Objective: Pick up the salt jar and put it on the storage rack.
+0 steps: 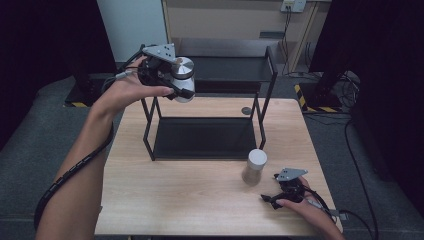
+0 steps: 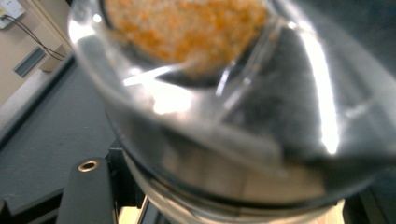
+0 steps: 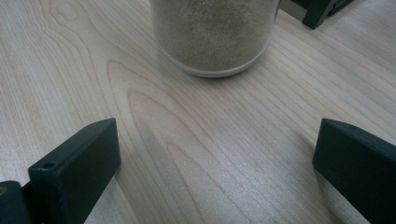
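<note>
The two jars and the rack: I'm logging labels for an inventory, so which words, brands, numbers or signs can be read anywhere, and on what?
None can be read.
Held jar in the left tool: plain metal lid, clear glass, orange grains, no label.
Jar on the table: plain lid, beige powder, no label.
Black rack: no marking.
Wall socket: too small to tell whether it bears any print.
Yellow-black floor tape: stripes, no text.

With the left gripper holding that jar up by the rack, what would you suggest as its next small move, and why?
Probably carry the jar right and forward, over the rack's top shelf, then lower it. The left gripper is shut on it, high beside that shelf's near-left corner, and the shelf looks bare. The right gripper rests open on the table.
</note>
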The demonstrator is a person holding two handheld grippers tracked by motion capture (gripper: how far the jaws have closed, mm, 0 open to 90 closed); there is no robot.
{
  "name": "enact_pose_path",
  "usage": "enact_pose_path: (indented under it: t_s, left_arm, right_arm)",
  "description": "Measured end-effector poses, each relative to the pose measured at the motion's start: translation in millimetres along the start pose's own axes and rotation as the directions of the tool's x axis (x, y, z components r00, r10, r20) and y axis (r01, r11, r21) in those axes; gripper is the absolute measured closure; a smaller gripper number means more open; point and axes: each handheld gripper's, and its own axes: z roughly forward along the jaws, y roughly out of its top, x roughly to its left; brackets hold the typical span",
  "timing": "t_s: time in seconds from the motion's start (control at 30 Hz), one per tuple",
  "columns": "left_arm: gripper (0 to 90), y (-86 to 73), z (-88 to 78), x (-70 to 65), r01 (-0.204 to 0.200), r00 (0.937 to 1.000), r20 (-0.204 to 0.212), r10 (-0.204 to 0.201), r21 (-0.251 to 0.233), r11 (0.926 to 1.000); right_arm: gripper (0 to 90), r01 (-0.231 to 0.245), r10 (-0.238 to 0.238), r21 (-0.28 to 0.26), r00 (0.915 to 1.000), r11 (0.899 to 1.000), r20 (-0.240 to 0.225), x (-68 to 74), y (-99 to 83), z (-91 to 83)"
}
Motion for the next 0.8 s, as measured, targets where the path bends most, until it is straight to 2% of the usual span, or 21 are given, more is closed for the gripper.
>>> enact_pose_path:
  t_s: [0.3, 0.6, 0.8]
  left_arm:
    - [29.7, 8.2, -0.8, 8.4, 0.003, 1.0, -0.008, -0.003, -0.002, 1.0]
    - [29.8, 10.3, 0.9, 20.6, 0.037, 0.9987, -0.035, -0.037, -0.005, 0.9993]
    - [29.8, 12.7, 2.7, 23.9, 0.046, 0.9979, -0.046, -0.046, -0.006, 0.9989]
  right_arm:
    - [1.6, -0.002, 0.002, -0.001, 1.0, 1.0, -0.002, -0.7, -0.2, -0.1]
    - [1.6, -0.005, 0.005, -0.002, 1.0, 1.0, -0.007, -1.9, -0.5, -0.4]
    - [1.6, -0.007, 0.007, -0.004, 0.9999, 1.0, -0.011, -3.2, -0.9, -0.5]
